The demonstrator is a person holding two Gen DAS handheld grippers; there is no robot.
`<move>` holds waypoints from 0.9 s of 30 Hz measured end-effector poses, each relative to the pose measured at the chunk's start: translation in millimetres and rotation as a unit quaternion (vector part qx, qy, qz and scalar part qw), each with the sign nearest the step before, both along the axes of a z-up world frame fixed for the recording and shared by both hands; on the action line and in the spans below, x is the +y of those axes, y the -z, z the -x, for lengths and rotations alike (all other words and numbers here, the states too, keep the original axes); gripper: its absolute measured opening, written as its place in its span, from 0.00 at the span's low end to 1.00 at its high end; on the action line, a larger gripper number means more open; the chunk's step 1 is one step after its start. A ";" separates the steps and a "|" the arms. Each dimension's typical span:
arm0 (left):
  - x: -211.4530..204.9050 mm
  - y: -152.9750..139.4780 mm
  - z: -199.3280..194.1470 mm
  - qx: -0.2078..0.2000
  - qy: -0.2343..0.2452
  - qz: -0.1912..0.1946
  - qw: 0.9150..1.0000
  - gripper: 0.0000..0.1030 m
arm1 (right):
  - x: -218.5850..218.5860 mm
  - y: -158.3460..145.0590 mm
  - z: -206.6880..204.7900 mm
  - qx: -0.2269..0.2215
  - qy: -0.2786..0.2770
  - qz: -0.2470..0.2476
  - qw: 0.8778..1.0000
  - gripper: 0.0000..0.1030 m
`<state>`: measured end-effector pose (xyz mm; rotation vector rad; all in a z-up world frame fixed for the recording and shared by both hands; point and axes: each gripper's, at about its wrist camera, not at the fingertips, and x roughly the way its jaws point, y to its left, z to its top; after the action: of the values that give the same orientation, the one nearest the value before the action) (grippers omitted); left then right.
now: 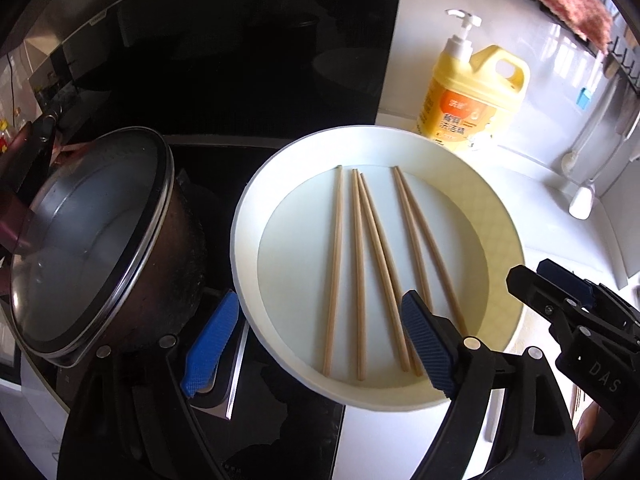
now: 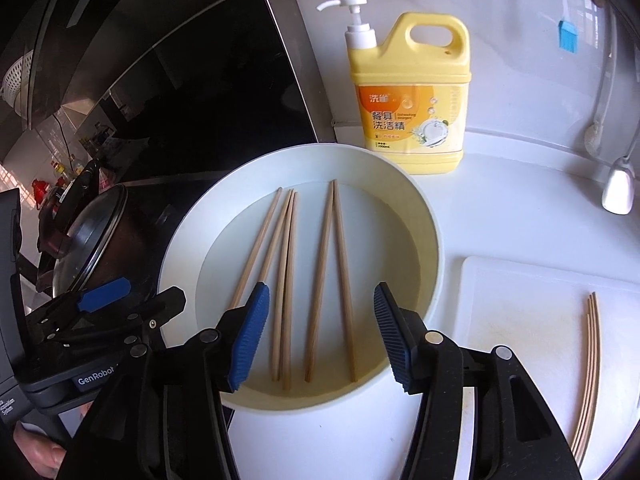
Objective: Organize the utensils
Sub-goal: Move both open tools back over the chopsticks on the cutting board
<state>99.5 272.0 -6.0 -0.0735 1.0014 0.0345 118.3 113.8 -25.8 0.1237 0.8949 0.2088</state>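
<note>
Several wooden chopsticks [image 1: 360,276] [image 2: 316,280] lie spread in a round white basin [image 1: 244,216] [image 2: 432,240] on the counter. My left gripper [image 1: 316,344] is open and empty, its jaws straddling the basin's near left rim. It shows at the left in the right wrist view [image 2: 132,304]. My right gripper [image 2: 320,332] is open and empty above the basin's near edge, over the chopsticks' near ends. It shows at the right in the left wrist view [image 1: 560,292]. A few more chopsticks [image 2: 588,372] lie together on a white cutting board [image 2: 520,320] to the right.
A dark pot with a glass lid [image 1: 88,248] [image 2: 88,240] stands on the black stove, touching the basin's left side. A yellow pump bottle of dish soap [image 1: 472,100] [image 2: 412,92] stands behind the basin. A white ladle [image 2: 618,188] and a blue brush [image 2: 568,36] hang at the right wall.
</note>
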 end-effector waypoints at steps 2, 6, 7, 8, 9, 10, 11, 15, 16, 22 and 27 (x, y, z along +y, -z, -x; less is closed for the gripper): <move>-1.7 -2.9 5.5 -0.001 0.006 0.001 1.000 0.84 | -2.3 -2.4 7.3 -0.003 0.008 0.003 1.000 0.54; -6.1 -6.4 15.2 -0.005 0.020 0.003 1.000 0.87 | -10.0 -2.5 21.1 -0.005 0.030 0.003 1.000 0.56; -8.3 -6.6 17.6 -0.005 0.025 0.003 1.000 0.88 | -12.3 -1.7 24.6 -0.005 0.036 0.003 0.999 0.56; -9.9 -7.1 20.0 -0.004 0.031 0.003 1.000 0.88 | -14.9 -0.8 27.7 -0.004 0.042 0.002 0.999 0.57; -12.8 -7.1 21.9 -0.004 0.036 0.003 0.999 0.88 | -17.7 -0.3 30.2 -0.002 0.047 0.001 0.999 0.57; -16.5 -6.7 23.0 -0.003 0.043 0.002 0.999 0.88 | -20.8 1.3 33.5 0.000 0.052 -0.001 0.999 0.57; -20.3 -6.4 24.1 -0.003 0.050 0.001 0.999 0.88 | -24.1 2.9 36.6 0.002 0.058 -0.003 0.998 0.57; -38.5 -7.7 29.0 -0.008 0.075 0.000 0.997 0.89 | -38.0 7.4 49.3 0.008 0.078 -0.004 0.997 0.58; -44.9 -7.9 29.2 -0.008 0.082 0.000 0.997 0.89 | -42.5 8.1 52.6 0.008 0.083 -0.004 0.996 0.59; -87.1 -9.5 32.0 -0.016 0.124 0.000 0.992 0.90 | -75.7 13.0 73.7 0.009 0.116 -0.004 0.993 0.59; -128.0 -9.0 33.1 -0.012 0.150 0.006 0.989 0.90 | -116.9 18.0 98.8 0.012 0.148 0.001 0.989 0.61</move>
<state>66.4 144.0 3.0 0.0670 0.9803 -0.2468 19.5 -3.1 -43.9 0.2557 0.8901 -0.0701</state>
